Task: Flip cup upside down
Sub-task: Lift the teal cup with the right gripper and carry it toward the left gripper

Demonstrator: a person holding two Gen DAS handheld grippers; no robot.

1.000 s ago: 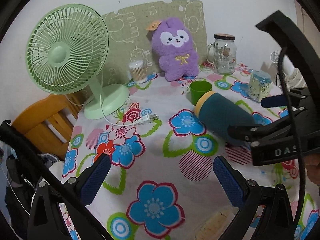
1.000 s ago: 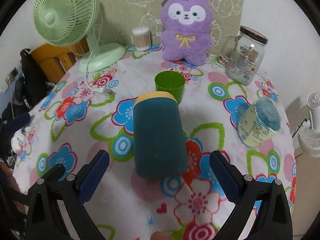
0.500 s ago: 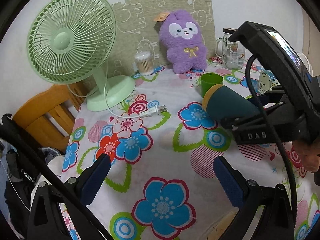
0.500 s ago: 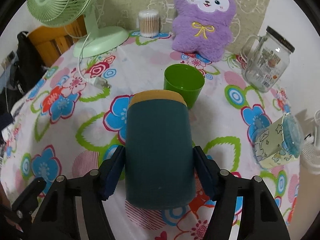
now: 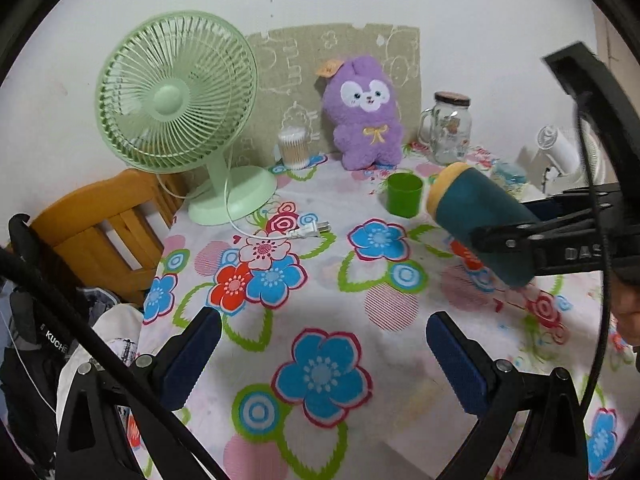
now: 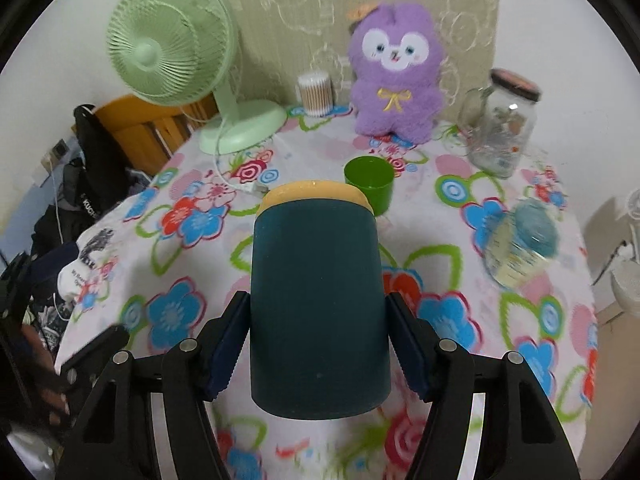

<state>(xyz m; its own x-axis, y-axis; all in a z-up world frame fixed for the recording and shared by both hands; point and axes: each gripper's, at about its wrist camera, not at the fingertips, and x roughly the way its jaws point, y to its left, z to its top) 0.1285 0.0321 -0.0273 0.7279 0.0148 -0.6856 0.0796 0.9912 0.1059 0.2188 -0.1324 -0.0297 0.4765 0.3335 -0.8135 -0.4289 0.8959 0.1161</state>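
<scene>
Cup (image 6: 318, 300) (dark teal, yellow rim band) looks light and stiff, pinched mid-body by the right gripper (image 6: 316, 344) jaws above the table (image 5: 360, 340) near its right edge. Smooth walls could slip; left gripper (image 5: 320, 356) jaws are spread, empty.

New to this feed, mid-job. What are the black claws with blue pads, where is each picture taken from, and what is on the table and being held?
They are handheld two-finger grippers, each with a camera looking along its fingers. The left gripper is open and empty over the floral tablecloth. The right gripper clamps the dark teal cup, tilted off the table, yellow rim pointing away. Beyond sit a green cup, a green fan, a purple plush toy and a glass jar.
</scene>
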